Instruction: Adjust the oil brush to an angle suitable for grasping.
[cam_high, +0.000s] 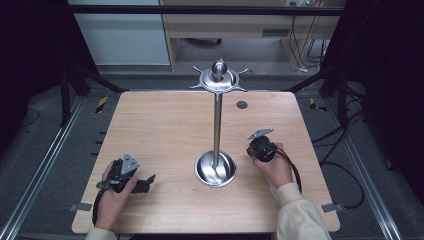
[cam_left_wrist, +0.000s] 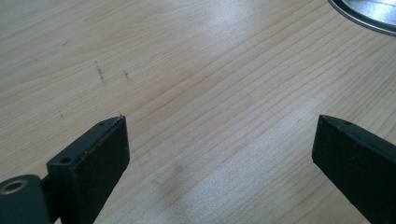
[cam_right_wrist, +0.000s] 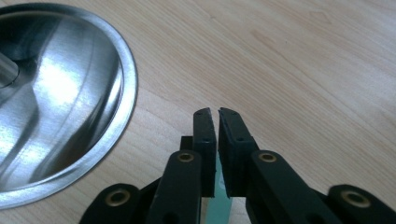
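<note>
Right gripper view, jaws: right gripper pressed together, nothing between the pads, tips low over bare wood.
Left gripper view, jaws: left gripper spread wide, nothing between them, over bare table.
Stand: steel stand, dished base at the table's middle, upright pole, spoked top with a ball knob; its rim lies just left of the right jaws.
Right hand: right hand grips from behind, just right of the base.
Left hand: left hand rests at the near-left part of the table, gripper aimed toward the base, well apart from it.
Writing: none legible.
</note>
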